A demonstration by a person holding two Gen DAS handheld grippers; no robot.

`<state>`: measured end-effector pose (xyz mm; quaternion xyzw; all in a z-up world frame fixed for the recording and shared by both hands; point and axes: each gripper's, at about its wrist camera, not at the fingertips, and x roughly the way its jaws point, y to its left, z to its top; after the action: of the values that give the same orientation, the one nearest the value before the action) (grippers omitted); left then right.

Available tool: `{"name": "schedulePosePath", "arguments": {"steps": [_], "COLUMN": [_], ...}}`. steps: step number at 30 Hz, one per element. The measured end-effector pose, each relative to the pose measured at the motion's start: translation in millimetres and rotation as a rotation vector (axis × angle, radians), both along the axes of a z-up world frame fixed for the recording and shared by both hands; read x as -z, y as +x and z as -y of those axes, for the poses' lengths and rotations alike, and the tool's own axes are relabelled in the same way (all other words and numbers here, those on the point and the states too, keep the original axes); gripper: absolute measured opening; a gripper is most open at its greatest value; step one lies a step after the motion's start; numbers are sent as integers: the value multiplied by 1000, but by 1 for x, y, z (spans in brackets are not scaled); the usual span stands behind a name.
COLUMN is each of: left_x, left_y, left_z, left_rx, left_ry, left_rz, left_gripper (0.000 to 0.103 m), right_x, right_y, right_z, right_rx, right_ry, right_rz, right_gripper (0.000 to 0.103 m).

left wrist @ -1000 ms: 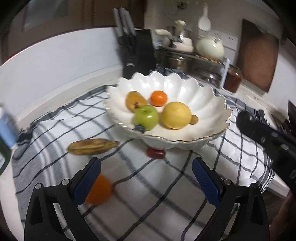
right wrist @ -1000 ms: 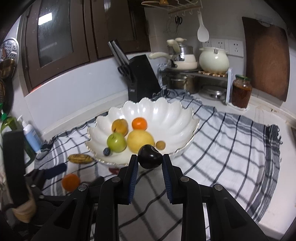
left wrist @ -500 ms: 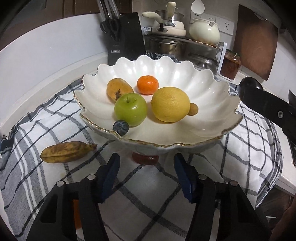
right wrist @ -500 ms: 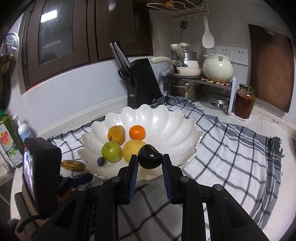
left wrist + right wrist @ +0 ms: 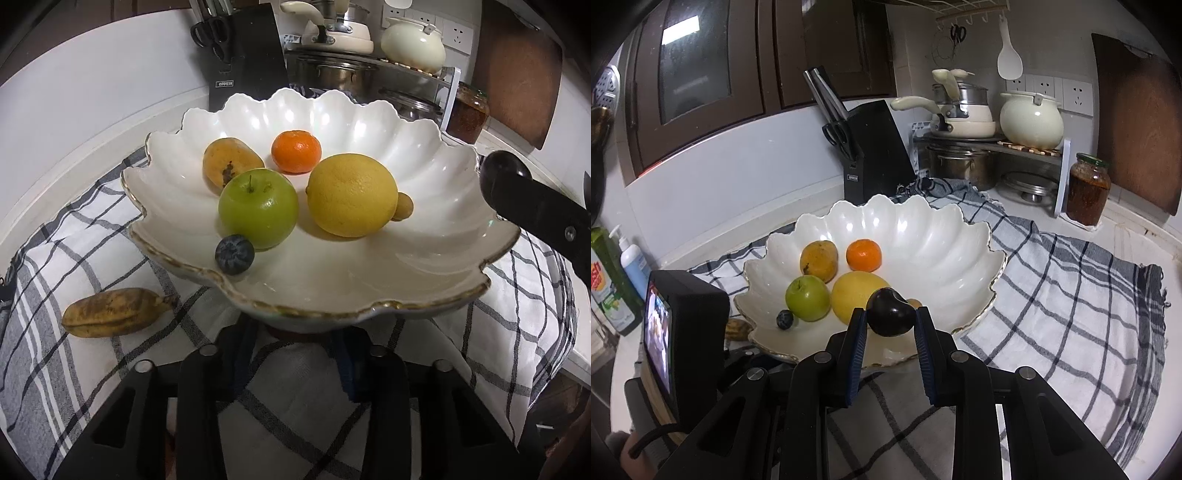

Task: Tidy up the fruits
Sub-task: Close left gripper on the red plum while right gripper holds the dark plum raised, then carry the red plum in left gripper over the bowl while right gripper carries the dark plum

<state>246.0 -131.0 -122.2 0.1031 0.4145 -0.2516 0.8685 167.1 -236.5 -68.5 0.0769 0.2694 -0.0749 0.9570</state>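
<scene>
We hold a dark plum [image 5: 891,313] pinched in the right gripper [image 5: 891,325], low in the centre of the right wrist view, at the near rim of the white scalloped bowl [image 5: 923,243]. The bowl lies straight ahead and just above it in frame, so this hand is nearer the drop, likely onto bare bowl right of the yellow citrus [image 5: 860,295].

Our left gripper [image 5: 295,347] has just been closing; its tips sit under the bowl's near rim at bottom centre around a small red fruit [image 5: 291,334], contact hidden. 1 banana [image 5: 114,312] waits at lower left.
</scene>
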Motion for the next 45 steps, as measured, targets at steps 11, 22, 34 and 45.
{"name": "schedulePosePath", "arguments": {"steps": [11,22,34,45], "left_x": [-7,-42,-94,-107], "left_y": [-10,-35,-51,-37], "left_z": [-10,-39,-51,-31], "left_rx": [-14,-59,-81,-69], "left_ry": [5,-21,-64,-95], "left_rz": [5,60,168,199], "left_gripper": [32,32,32,32], "right_x": [-3,-20,-47,-53], "right_y": [-3,-26,-48,-36], "right_z": [-3,-12,-16,9], "right_rx": [-7,-24,-41,-17], "right_ry": [3,2,-14,-53], "right_rz": [13,58,116,117], "right_gripper": [28,28,28,28]}}
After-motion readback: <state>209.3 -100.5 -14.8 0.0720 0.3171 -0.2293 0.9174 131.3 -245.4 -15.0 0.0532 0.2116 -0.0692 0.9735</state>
